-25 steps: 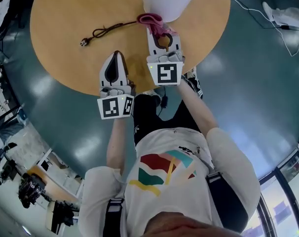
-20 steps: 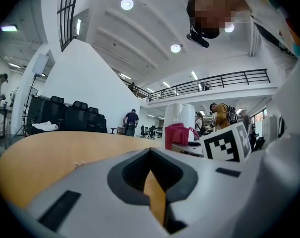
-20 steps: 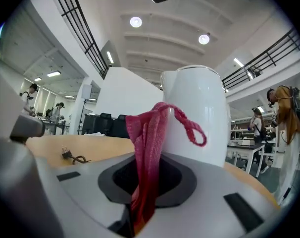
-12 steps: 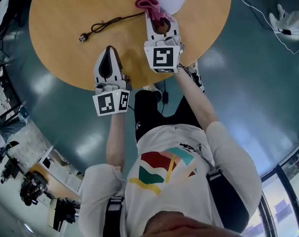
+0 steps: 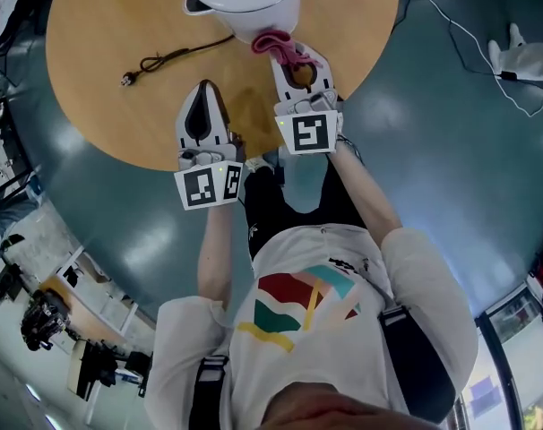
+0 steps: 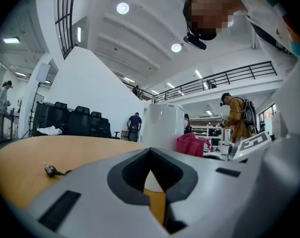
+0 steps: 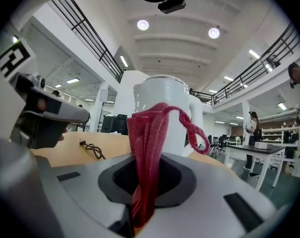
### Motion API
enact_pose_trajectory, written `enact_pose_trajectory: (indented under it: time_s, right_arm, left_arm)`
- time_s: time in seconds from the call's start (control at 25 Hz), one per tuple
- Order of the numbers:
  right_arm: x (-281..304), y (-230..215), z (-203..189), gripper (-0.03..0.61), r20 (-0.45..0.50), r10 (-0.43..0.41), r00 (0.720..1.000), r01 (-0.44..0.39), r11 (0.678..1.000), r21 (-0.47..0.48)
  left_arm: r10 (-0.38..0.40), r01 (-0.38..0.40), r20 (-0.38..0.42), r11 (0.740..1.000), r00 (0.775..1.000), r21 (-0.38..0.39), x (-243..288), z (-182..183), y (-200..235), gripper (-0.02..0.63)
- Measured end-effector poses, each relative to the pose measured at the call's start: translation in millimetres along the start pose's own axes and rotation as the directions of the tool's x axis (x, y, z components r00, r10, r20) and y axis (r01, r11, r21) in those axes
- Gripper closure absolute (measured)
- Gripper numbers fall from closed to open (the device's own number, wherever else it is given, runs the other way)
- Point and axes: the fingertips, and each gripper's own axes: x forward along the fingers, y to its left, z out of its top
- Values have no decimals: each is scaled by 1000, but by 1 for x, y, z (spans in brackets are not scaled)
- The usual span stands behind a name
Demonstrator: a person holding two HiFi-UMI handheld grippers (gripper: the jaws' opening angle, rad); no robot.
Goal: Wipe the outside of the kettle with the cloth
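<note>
A white kettle (image 5: 245, 3) stands at the far side of the round wooden table (image 5: 101, 106); it shows too in the right gripper view (image 7: 162, 113) and in the left gripper view (image 6: 162, 125). My right gripper (image 5: 289, 56) is shut on a folded pink cloth (image 5: 276, 45), whose upper end sticks out of the jaws right at the kettle's near wall (image 7: 147, 152). My left gripper (image 5: 202, 97) is shut with nothing in it, low over the table to the left of the right one (image 6: 152, 170).
The kettle's dark power cord (image 5: 168, 58) trails left over the tabletop to a plug (image 5: 126, 81). The table's near edge runs just below both grippers, and beyond it lies the teal floor (image 5: 433, 133). More cables lie on the floor at right.
The head view has shifted, so the kettle now shows further left and more fully. The cloth in my right gripper stays at the kettle's near wall. The left gripper has barely moved.
</note>
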Motion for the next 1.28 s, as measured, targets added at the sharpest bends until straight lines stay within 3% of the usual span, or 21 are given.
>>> enact_pose_trajectory:
  time_s: [0.24, 0.32, 0.52, 0.76, 1.16, 1.28]
  right_arm:
    - [11, -51, -35, 540, 15, 37, 999, -38, 997, 74]
    - [18, -63, -40, 540, 11, 65, 998, -65, 996, 61]
    - [33, -78, -48, 540, 11, 100, 995, -100, 986, 131]
    - [49, -89, -57, 540, 17, 115, 993, -116, 982, 150]
    - [73, -97, -64, 540, 17, 147, 989, -148, 974, 173]
    - [59, -110, -41, 540, 69, 150, 986, -161, 966, 204]
  left_arm:
    - [73, -72, 38, 997, 997, -25, 37, -15, -27, 578]
    - [93, -92, 47, 995, 995, -29, 44, -16, -36, 578]
    - [149, -147, 51, 989, 988, -31, 47, -23, -46, 578]
    - [211, -211, 53, 977, 976, -17, 43, -24, -45, 578]
    - [236, -237, 44, 972, 971, 8, 38, -28, -55, 578]
    - [233, -235, 55, 972, 971, 17, 38, -19, -61, 578]
